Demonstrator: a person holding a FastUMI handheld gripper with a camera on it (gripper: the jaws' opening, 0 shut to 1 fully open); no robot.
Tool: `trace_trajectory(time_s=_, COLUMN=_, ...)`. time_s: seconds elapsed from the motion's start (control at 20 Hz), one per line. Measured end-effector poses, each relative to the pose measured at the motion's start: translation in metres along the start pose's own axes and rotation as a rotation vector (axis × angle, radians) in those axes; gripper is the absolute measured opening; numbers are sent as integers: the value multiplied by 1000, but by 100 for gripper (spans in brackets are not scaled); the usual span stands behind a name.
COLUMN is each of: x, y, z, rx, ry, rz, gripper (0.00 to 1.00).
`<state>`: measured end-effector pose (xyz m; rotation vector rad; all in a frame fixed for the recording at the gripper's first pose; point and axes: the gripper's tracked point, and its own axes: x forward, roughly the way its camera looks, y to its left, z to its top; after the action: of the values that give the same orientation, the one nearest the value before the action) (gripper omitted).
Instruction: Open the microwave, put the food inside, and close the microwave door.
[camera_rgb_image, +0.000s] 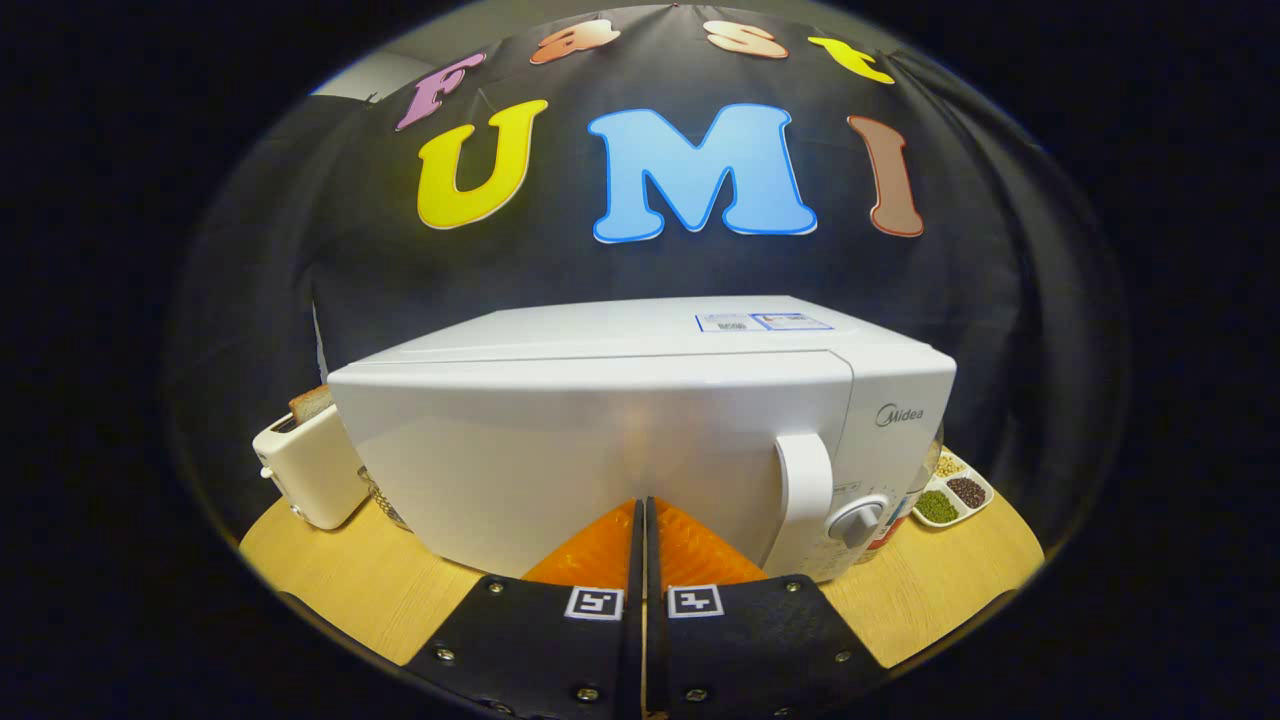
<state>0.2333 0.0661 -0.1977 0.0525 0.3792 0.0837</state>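
A white microwave (620, 440) stands on a round wooden table (340, 580) with its door shut. The door's white handle (805, 490) runs down its right side, next to a round dial (860, 520). My gripper (640, 505) is shut, its two fingers pressed together with nothing between them. The fingertips sit right at the lower middle of the door, left of the handle; whether they touch the door I cannot tell.
A cream toaster (310, 475) with a bread slice (310, 402) in its slot stands left of the microwave. A white divided tray of beans and grains (950, 492) lies at its right. A glass jar (385, 505) peeks out beneath the microwave's left corner.
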Motion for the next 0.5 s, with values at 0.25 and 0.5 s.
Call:
trace_trajectory(time_s=0.25, x=-53, y=-2, z=26, rx=-6, ry=-85, rz=-3, gripper=2)
trace_trajectory(time_s=0.5, x=-111, y=-4, z=43, rx=-23, ry=-146, rz=-1, gripper=2)
